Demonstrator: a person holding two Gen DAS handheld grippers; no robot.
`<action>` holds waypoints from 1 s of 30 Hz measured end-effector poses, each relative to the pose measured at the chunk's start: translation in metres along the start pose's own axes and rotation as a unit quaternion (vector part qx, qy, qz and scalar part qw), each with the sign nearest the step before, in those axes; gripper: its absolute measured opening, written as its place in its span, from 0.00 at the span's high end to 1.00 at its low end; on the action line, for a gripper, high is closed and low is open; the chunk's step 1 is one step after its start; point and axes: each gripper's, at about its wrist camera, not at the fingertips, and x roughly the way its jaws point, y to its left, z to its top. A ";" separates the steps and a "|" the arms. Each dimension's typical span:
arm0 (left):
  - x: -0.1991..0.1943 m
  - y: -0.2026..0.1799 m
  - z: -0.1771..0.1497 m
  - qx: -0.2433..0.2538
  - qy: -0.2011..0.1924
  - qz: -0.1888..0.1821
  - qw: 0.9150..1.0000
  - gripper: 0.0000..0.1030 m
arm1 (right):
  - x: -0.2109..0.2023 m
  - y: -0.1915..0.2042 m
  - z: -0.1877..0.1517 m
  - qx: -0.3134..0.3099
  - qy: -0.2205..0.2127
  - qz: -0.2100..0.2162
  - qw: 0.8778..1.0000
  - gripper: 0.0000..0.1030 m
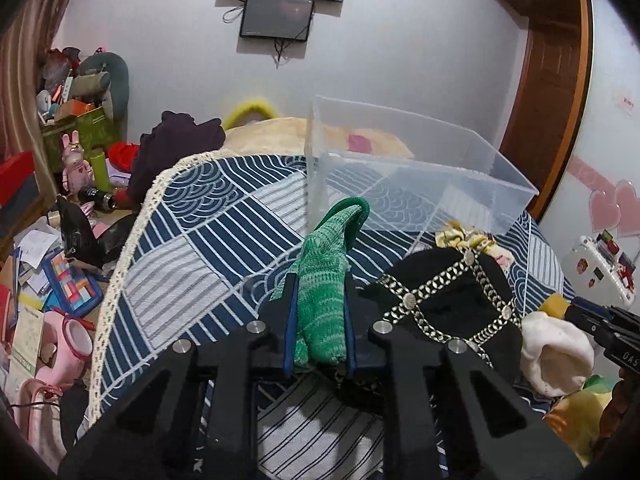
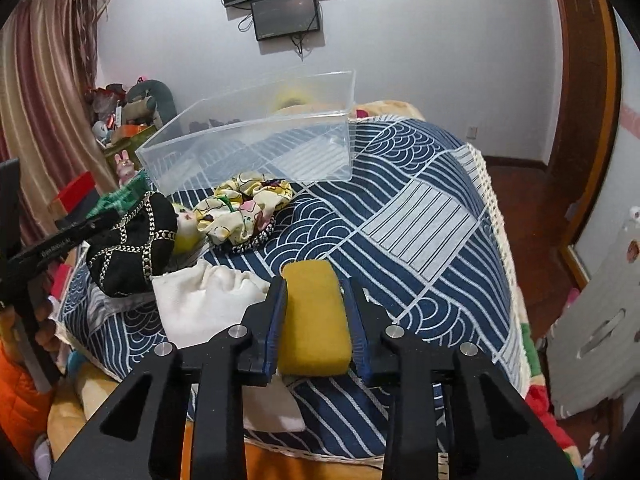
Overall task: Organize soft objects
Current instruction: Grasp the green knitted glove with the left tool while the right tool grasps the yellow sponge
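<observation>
Left gripper (image 1: 318,312) pinches green cloth (image 1: 326,276), right gripper (image 2: 314,312) pinches sponge (image 2: 314,316), both above bedcover (image 2: 420,220) near bin (image 2: 256,140). Lift over rim w/o bumping, release inside, one by one.

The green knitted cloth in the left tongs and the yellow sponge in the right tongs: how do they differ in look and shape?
The green knitted cloth is limp and mottled green, its top folding over above the left tongs. The yellow sponge is a plain, firm block with rounded corners and keeps its shape between the right tongs. The cloth is long and narrow; the sponge is short and thick. Both are soft things, each gripped and lifted off the blue patterned bedspread.
</observation>
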 end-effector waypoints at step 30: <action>-0.059 -0.017 0.022 0.026 -0.089 -0.016 0.996 0.84 | 0.002 -0.008 0.006 0.007 -0.006 -0.046 0.999 0.72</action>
